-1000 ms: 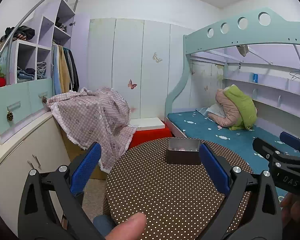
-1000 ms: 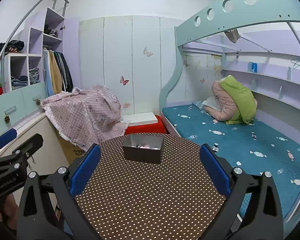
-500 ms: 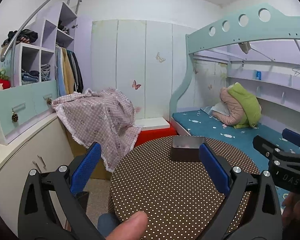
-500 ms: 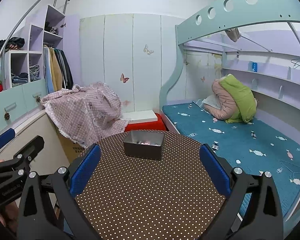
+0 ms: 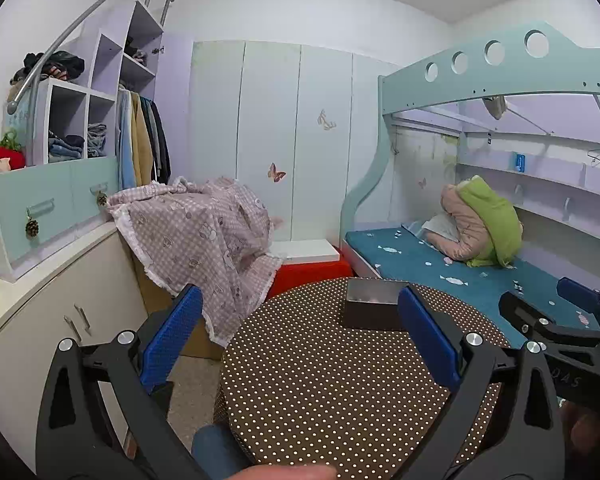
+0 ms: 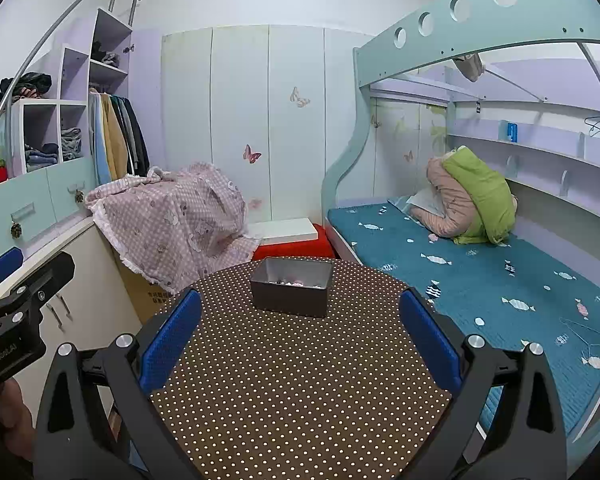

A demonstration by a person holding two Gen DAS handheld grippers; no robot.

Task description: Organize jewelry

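Note:
A grey metal tin [image 6: 291, 293] stands at the far side of a round table with a brown polka-dot cloth [image 6: 300, 380]. Small pink and pale jewelry pieces [image 6: 296, 281] lie inside it. In the left wrist view the tin [image 5: 370, 315] is partly behind my right finger. My left gripper [image 5: 300, 336] is open and empty, held over the table's left edge. My right gripper [image 6: 300, 336] is open and empty, above the table's near part. Each gripper shows at the side of the other's view [image 5: 560, 328] [image 6: 16, 312].
A bunk bed with a teal mattress [image 6: 480, 272] runs along the right. A box draped in pink checked cloth [image 6: 172, 224] and a red stool with a white top [image 6: 288, 238] stand behind the table. Cabinets and shelves [image 6: 40, 216] line the left wall.
Both grippers have risen and tilted a little, so the table and tin sit lower in view. The left gripper has drifted left off the table's edge. Both stay open.

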